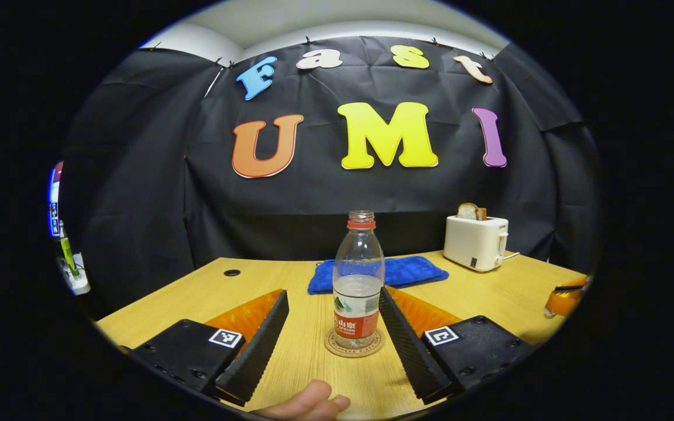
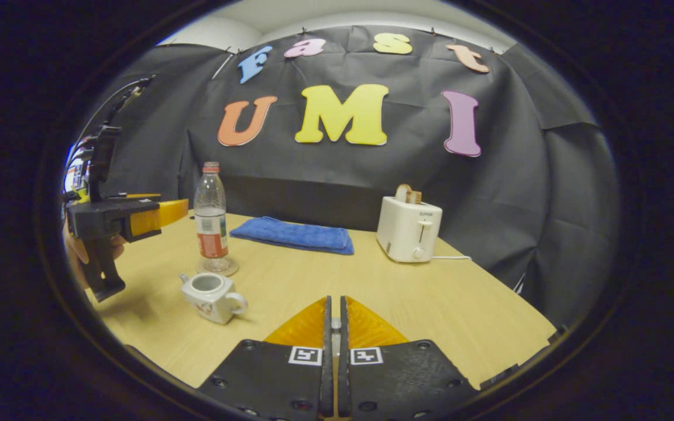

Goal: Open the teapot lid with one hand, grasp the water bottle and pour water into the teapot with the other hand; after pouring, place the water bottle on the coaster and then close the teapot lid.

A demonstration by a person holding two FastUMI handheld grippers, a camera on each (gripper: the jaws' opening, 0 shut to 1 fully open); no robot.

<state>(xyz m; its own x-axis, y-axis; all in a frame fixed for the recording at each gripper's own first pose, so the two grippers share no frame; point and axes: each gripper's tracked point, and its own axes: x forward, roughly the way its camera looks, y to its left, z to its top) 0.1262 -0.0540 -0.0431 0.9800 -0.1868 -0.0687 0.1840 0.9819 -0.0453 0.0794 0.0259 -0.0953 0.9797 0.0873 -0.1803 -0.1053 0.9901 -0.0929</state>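
A clear water bottle (image 1: 358, 280) with a red label and no cap stands upright on a round coaster (image 1: 353, 346), partly filled. My left gripper (image 1: 333, 293) is open, its fingers on either side of the bottle with gaps. In the right gripper view the bottle (image 2: 210, 216) stands left of centre, and the left gripper (image 2: 167, 213) hangs just in front of it, held by a hand. A small white teapot (image 2: 211, 295) sits lidless in front of the coaster. My right gripper (image 2: 335, 301) is shut on a sliver of a pale thing, apparently the teapot lid.
A folded blue towel (image 2: 293, 234) lies at the back of the wooden table (image 2: 430, 304). A white toaster (image 2: 408, 228) with a slice of bread stands back right, its cord trailing right. A fingertip (image 1: 308, 403) shows at the bottom of the left gripper view.
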